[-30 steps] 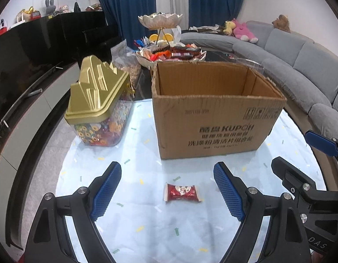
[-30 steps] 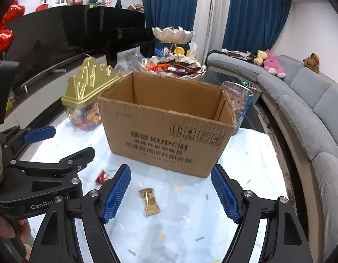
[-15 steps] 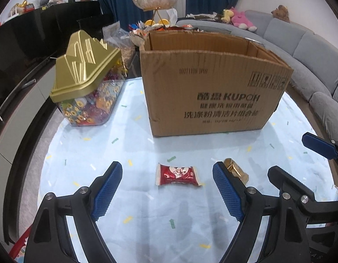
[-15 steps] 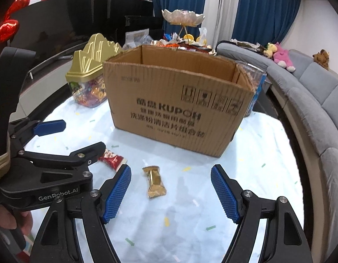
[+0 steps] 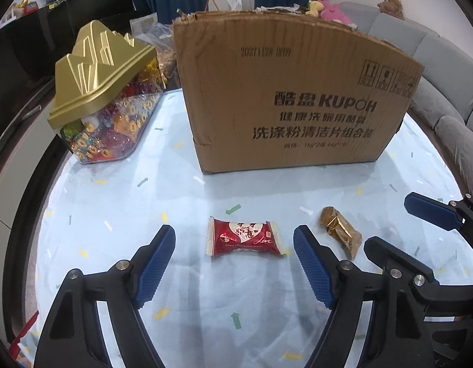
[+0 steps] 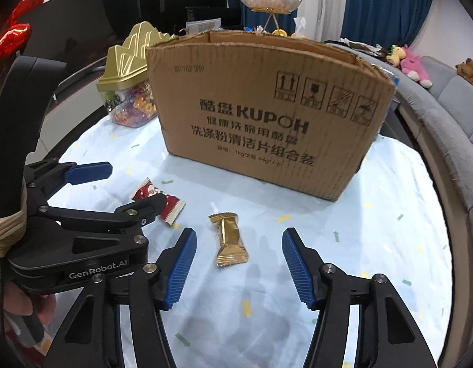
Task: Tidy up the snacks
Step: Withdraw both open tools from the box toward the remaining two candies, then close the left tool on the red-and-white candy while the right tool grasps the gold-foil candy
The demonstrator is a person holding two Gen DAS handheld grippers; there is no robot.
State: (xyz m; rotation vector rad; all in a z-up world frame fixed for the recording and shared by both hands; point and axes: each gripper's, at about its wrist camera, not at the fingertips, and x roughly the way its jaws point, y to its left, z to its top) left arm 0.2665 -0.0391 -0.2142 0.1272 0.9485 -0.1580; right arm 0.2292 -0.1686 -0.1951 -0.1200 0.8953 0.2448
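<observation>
Red candy (image 5: 244,238) between left hand-held gripper (image 5: 234,247) pads, untouched, jaws just narrowing, gold candy (image 6: 229,239) likewise inside right hand-held gripper (image 6: 239,250), right view alone shows cardboard box (image 6: 261,116) interior wall, contents hidden, gold-lidded jar (image 5: 103,98) at ten o'clock.

On the cardboard box (image 5: 291,92) I read "KUPOH" in bold after two Chinese characters, with further lines of Chinese print under it, a stamped code near the top that looks like "20371120" followed by letters too faint for me, and four handling pictograms at the upper right. The red candy wrapper (image 5: 244,236) carries the word "Love" beside Chinese characters. The left gripper (image 6: 130,188) body is marked "GenRobot.AI" in my right wrist view
</observation>
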